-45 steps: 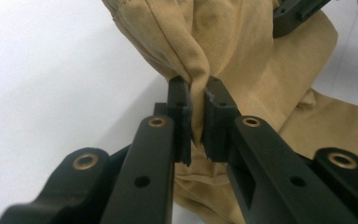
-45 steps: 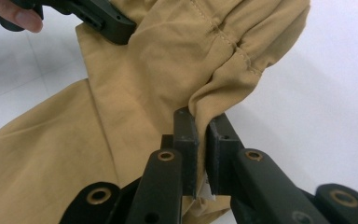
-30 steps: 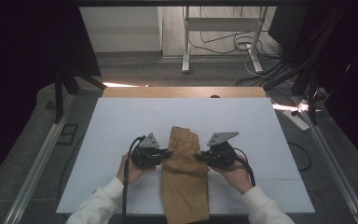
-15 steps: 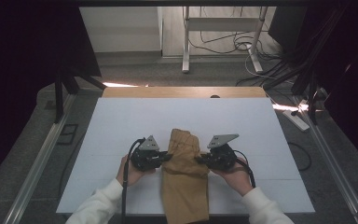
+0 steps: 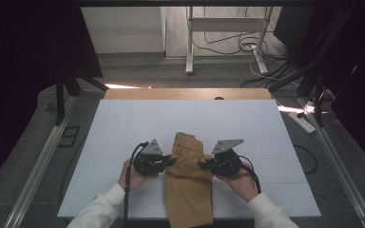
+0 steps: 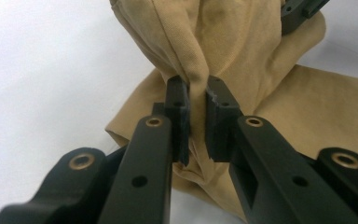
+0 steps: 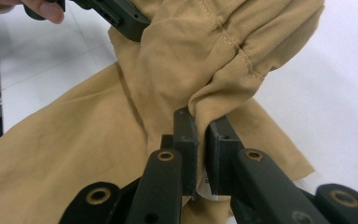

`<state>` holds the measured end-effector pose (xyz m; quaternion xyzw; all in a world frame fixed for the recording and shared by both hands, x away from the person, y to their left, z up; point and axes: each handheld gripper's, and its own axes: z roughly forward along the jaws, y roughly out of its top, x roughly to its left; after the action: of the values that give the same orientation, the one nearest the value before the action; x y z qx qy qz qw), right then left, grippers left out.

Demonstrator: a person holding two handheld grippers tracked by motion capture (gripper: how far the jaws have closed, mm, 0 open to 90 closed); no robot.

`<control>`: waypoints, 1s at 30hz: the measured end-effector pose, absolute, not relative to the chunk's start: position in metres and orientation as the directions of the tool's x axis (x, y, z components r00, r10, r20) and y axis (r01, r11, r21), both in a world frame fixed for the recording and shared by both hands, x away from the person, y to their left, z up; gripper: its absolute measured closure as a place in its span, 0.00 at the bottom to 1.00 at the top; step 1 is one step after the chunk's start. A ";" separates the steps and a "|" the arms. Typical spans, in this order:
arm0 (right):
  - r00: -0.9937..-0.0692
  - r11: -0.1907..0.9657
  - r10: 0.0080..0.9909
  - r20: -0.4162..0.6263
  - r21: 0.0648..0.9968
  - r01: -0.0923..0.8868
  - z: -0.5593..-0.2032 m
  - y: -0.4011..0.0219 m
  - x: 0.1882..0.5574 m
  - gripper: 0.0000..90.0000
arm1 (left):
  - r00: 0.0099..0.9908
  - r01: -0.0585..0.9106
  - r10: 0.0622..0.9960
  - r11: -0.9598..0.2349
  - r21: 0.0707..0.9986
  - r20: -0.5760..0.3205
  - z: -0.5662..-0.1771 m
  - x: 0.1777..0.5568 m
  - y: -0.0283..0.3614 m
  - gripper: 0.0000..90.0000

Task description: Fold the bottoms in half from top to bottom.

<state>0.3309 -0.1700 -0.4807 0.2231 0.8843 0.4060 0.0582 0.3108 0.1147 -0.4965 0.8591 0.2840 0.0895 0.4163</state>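
A tan cloth garment (image 5: 188, 180) lies on the white table (image 5: 123, 128), its near end hanging over the front edge and its far end bunched up between the grippers. My left gripper (image 5: 167, 162) is shut on the cloth's left edge; in the left gripper view a fold of the tan cloth (image 6: 223, 51) is pinched between the pads (image 6: 181, 116). My right gripper (image 5: 205, 166) is shut on the right edge, and the right gripper view shows a seamed fold of the cloth (image 7: 205, 70) caught between its pads (image 7: 186, 140). Both grips hold the fabric slightly above the table.
A wooden strip (image 5: 185, 93) runs along the table's far edge. Metal rails (image 5: 38, 166) flank both sides. Behind the table stand a white frame (image 5: 228, 28), cables (image 5: 275, 66) and a power strip (image 5: 304, 122) on the floor.
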 end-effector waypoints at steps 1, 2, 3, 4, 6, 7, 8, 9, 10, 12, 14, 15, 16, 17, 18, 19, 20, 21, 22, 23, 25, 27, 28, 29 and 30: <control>-0.894 0.570 0.441 0.078 0.745 0.346 -0.481 -0.170 0.329 0.93 | 0.825 0.411 0.560 -0.492 0.767 -0.083 -0.497 0.309 0.115 0.90; -0.894 0.569 0.440 0.078 0.747 0.345 -0.481 -0.171 0.327 0.93 | 0.828 0.409 0.555 -0.495 0.767 -0.083 -0.497 0.307 0.115 0.89; -0.895 0.570 0.439 0.077 0.746 0.344 -0.481 -0.171 0.324 0.93 | 0.831 0.407 0.550 -0.498 0.766 -0.085 -0.497 0.304 0.114 0.89; -0.896 0.570 0.438 0.074 0.748 0.341 -0.481 -0.172 0.321 0.93 | 0.834 0.404 0.546 -0.502 0.764 -0.082 -0.497 0.303 0.114 0.89; -0.897 0.576 0.437 0.063 0.747 0.333 -0.481 -0.173 0.316 0.93 | 0.839 0.396 0.539 -0.512 0.762 -0.074 -0.498 0.299 0.112 0.89; -0.898 0.577 0.437 0.060 0.747 0.331 -0.481 -0.173 0.314 0.93 | 0.839 0.397 0.538 -0.509 0.763 -0.078 -0.498 0.297 0.112 0.89; -0.897 0.577 0.438 0.056 0.748 0.328 -0.481 -0.173 0.312 0.93 | 0.842 0.396 0.534 -0.513 0.762 -0.078 -0.498 0.296 0.111 0.89; -0.897 0.576 0.438 0.058 0.748 0.329 -0.481 -0.174 0.310 0.93 | 0.844 0.394 0.530 -0.515 0.761 -0.078 -0.498 0.295 0.112 0.89; -0.897 0.572 0.437 0.064 0.751 0.332 -0.482 -0.175 0.308 0.93 | 0.846 0.393 0.527 -0.518 0.760 -0.079 -0.498 0.294 0.112 0.89; -0.898 0.574 0.435 0.062 0.749 0.329 -0.483 -0.176 0.304 0.93 | 0.851 0.392 0.519 -0.524 0.756 -0.082 -0.499 0.291 0.111 0.89; -0.899 0.574 0.433 0.062 0.751 0.328 -0.484 -0.177 0.300 0.93 | 0.857 0.386 0.509 -0.538 0.749 -0.075 -0.500 0.288 0.111 0.88; -0.900 0.576 0.432 0.059 0.750 0.326 -0.485 -0.177 0.298 0.93 | 0.858 0.385 0.508 -0.541 0.748 -0.075 -0.501 0.286 0.110 0.88; -0.901 0.576 0.431 0.058 0.750 0.324 -0.486 -0.178 0.297 0.92 | 0.859 0.385 0.506 -0.544 0.746 -0.075 -0.501 0.285 0.111 0.88; -0.901 0.576 0.430 0.057 0.751 0.323 -0.487 -0.178 0.295 0.92 | 0.860 0.387 0.504 -0.542 0.746 -0.080 -0.502 0.283 0.111 0.88; -0.901 0.577 0.429 0.058 0.750 0.323 -0.488 -0.179 0.294 0.92 | 0.862 0.385 0.501 -0.543 0.747 -0.080 -0.502 0.282 0.111 0.88; -0.902 0.575 0.429 0.057 0.753 0.321 -0.489 -0.180 0.292 0.92 | 0.863 0.385 0.499 -0.544 0.746 -0.082 -0.502 0.281 0.112 0.88; -0.902 0.575 0.428 0.061 0.751 0.323 -0.489 -0.180 0.291 0.92 | 0.865 0.385 0.494 -0.545 0.745 -0.085 -0.503 0.279 0.112 0.87; -0.903 0.574 0.425 0.063 0.753 0.323 -0.490 -0.181 0.289 0.91 | 0.867 0.385 0.492 -0.548 0.743 -0.086 -0.504 0.278 0.113 0.86; -0.905 0.576 0.421 0.062 0.753 0.320 -0.490 -0.182 0.287 0.90 | 0.867 0.385 0.491 -0.550 0.741 -0.087 -0.504 0.277 0.114 0.86; -0.906 0.576 0.418 0.065 0.753 0.320 -0.491 -0.183 0.286 0.88 | 0.867 0.386 0.491 -0.552 0.739 -0.087 -0.505 0.276 0.115 0.86; -0.906 0.573 0.416 0.074 0.753 0.324 -0.492 -0.184 0.283 0.85 | 0.868 0.389 0.489 -0.554 0.736 -0.091 -0.507 0.275 0.117 0.84; -0.907 0.568 0.413 0.084 0.755 0.328 -0.492 -0.186 0.279 0.80 | 0.870 0.392 0.483 -0.558 0.731 -0.097 -0.508 0.273 0.118 0.81; -0.908 0.568 0.410 0.080 0.757 0.324 -0.491 -0.186 0.277 0.77 | 0.871 0.390 0.482 -0.560 0.731 -0.095 -0.508 0.272 0.119 0.78; -0.908 0.566 0.411 0.080 0.758 0.323 -0.491 -0.187 0.276 0.76 | 0.871 0.389 0.482 -0.562 0.730 -0.094 -0.509 0.272 0.120 0.76; -0.908 0.564 0.409 0.085 0.759 0.325 -0.491 -0.189 0.274 0.73 | 0.870 0.393 0.482 -0.559 0.730 -0.099 -0.509 0.271 0.120 0.74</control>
<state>0.2743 -0.1886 -0.4906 0.2079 0.8828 0.4181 0.0505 0.2711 0.1200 -0.5091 0.8811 0.2482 0.0563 0.3986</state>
